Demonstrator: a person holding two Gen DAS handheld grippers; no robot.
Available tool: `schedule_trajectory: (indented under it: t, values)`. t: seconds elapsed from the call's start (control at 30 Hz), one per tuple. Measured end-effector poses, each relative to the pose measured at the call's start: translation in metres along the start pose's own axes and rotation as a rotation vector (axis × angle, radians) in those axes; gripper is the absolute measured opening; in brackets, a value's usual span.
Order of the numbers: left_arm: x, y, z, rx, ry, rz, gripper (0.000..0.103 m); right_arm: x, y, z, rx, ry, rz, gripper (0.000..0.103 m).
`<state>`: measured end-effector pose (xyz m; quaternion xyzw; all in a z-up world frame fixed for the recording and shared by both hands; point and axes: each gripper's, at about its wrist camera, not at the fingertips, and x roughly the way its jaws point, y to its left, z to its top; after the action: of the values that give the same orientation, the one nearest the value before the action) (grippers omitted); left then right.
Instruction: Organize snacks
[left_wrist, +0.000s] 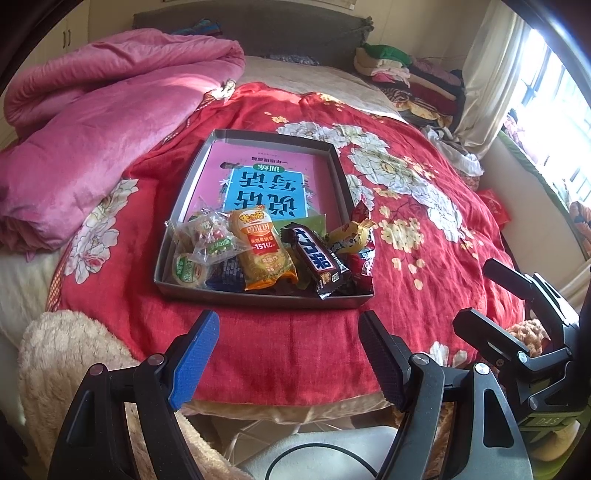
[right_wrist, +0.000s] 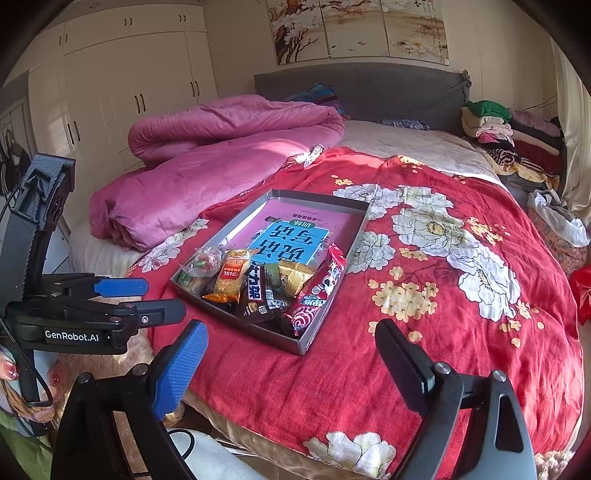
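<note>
A grey shallow box (left_wrist: 184, 192) (right_wrist: 364, 225) lies on the red flowered bedspread. A pink and blue book (left_wrist: 266, 181) (right_wrist: 295, 236) lies flat in its far part. Several wrapped snacks are piled at its near end: a dark Snickers bar (left_wrist: 319, 260) (right_wrist: 256, 291), an orange rice-cracker pack (left_wrist: 262, 251) (right_wrist: 229, 275), clear-wrapped candies (left_wrist: 207, 236) (right_wrist: 205, 262), and a red wrapper (right_wrist: 319, 291). My left gripper (left_wrist: 288, 358) is open and empty, just short of the box. My right gripper (right_wrist: 291, 365) is open and empty, near the box's near corner.
A folded pink quilt (left_wrist: 96, 122) (right_wrist: 207, 158) lies left of the box. Stacked clothes (left_wrist: 410, 77) (right_wrist: 509, 136) sit at the far right by the headboard. A beige fleece blanket (left_wrist: 62, 362) covers the near left edge. Bare bedspread (right_wrist: 424, 295) lies right of the box.
</note>
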<state>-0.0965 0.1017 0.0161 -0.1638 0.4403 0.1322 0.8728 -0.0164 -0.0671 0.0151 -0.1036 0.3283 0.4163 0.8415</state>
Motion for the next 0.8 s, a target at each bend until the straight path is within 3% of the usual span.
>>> schedule_trajectory:
  t: [0.8]
  values:
    - [-0.0001, 0.0016, 0.0003, 0.0, 0.0, 0.02, 0.079, -0.001, -0.0004, 0.0003, 0.004, 0.003, -0.003, 0.092]
